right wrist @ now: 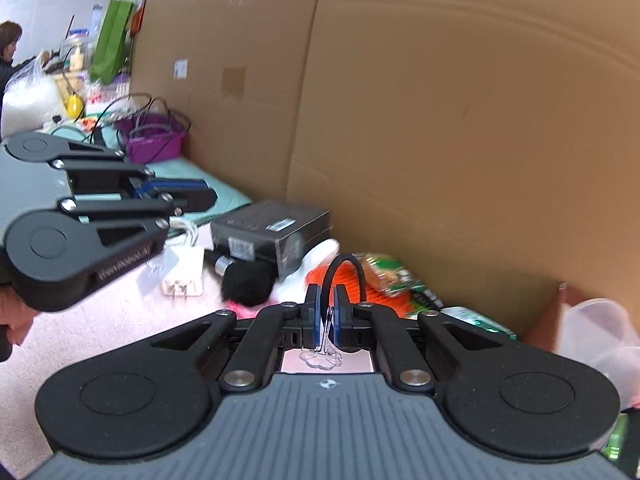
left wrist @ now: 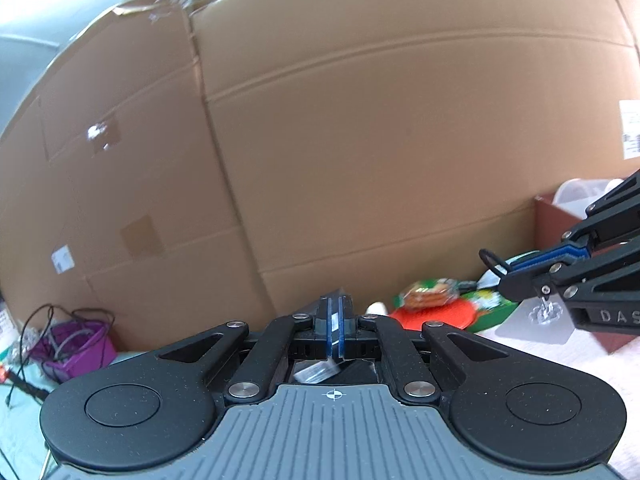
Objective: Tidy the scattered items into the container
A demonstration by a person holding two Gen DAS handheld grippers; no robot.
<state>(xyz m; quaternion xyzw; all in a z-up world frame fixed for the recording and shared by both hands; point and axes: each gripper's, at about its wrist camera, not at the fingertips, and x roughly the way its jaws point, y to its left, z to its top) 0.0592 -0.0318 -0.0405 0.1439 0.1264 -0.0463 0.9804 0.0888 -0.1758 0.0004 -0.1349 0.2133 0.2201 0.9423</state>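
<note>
My right gripper [right wrist: 327,300] is shut on a keyring: its black loop [right wrist: 342,266] sticks up between the fingers and a clear charm [right wrist: 322,358] hangs below. It also shows in the left wrist view [left wrist: 516,270], with the charm [left wrist: 544,312] dangling above the pink cloth. My left gripper [left wrist: 335,312] is shut and empty, held above the table; it shows in the right wrist view [right wrist: 176,194]. Scattered items lie by the cardboard wall: a snack packet [left wrist: 430,294], an orange mat [left wrist: 436,314], a black box [right wrist: 272,232], a black brush [right wrist: 246,280]. A reddish-brown container [left wrist: 560,224] stands at the right.
A tall cardboard wall [left wrist: 360,140] runs along the back. A clear plastic tub [right wrist: 600,328] sits in the container. A purple basket [left wrist: 76,348] with cables stands to the left on a teal mat. A person [right wrist: 8,52] sits far left.
</note>
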